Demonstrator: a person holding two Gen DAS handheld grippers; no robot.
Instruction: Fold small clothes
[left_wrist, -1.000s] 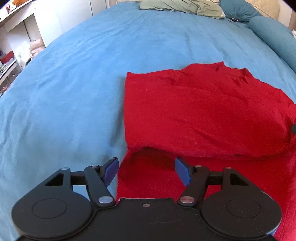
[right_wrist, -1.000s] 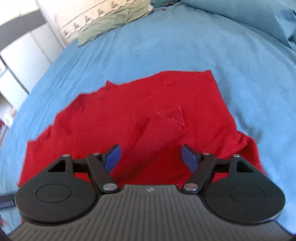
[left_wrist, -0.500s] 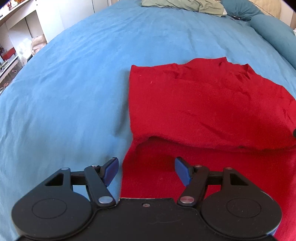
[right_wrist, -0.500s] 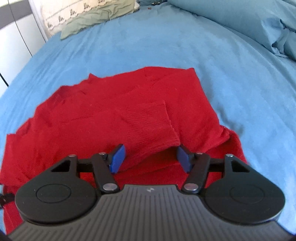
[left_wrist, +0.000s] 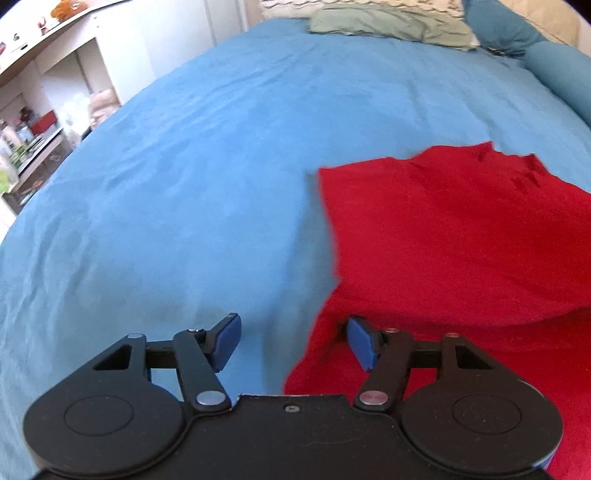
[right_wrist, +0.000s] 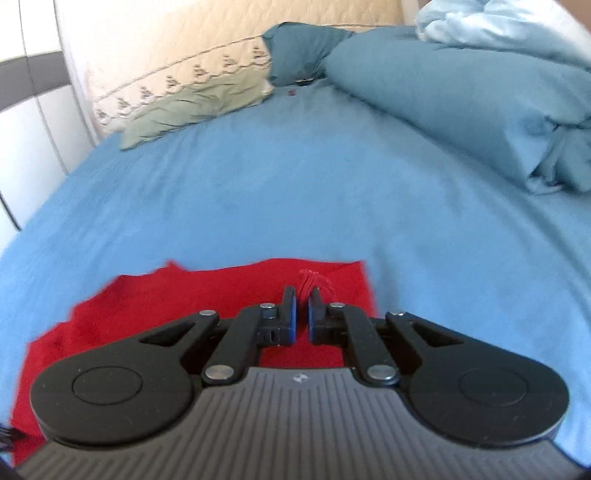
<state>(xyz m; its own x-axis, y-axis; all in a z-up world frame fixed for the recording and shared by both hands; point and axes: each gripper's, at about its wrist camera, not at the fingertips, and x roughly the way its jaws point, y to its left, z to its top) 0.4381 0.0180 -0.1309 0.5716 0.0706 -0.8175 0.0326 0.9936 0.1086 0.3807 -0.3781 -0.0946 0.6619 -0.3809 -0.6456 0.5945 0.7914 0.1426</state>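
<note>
A red knit garment (left_wrist: 454, 236) lies partly folded on the blue bedspread (left_wrist: 207, 177). My left gripper (left_wrist: 291, 341) is open and low over the garment's near left edge, with its right pad (left_wrist: 360, 341) on the red cloth and its left pad over the bedspread. In the right wrist view the garment (right_wrist: 207, 295) lies under my right gripper (right_wrist: 300, 314), whose jaws are shut on a bunched fold of the red cloth (right_wrist: 314, 282) that sticks out past the tips.
Pillows (right_wrist: 177, 99) and a rumpled blue duvet (right_wrist: 461, 96) lie at the head and right side of the bed. White shelves with small items (left_wrist: 40, 122) stand to the left of the bed.
My right gripper has shut on a fold of the red garment and tilted up toward the headboard. My left gripper has shifted left, so the garment's edge now lies between its open fingers.
</note>
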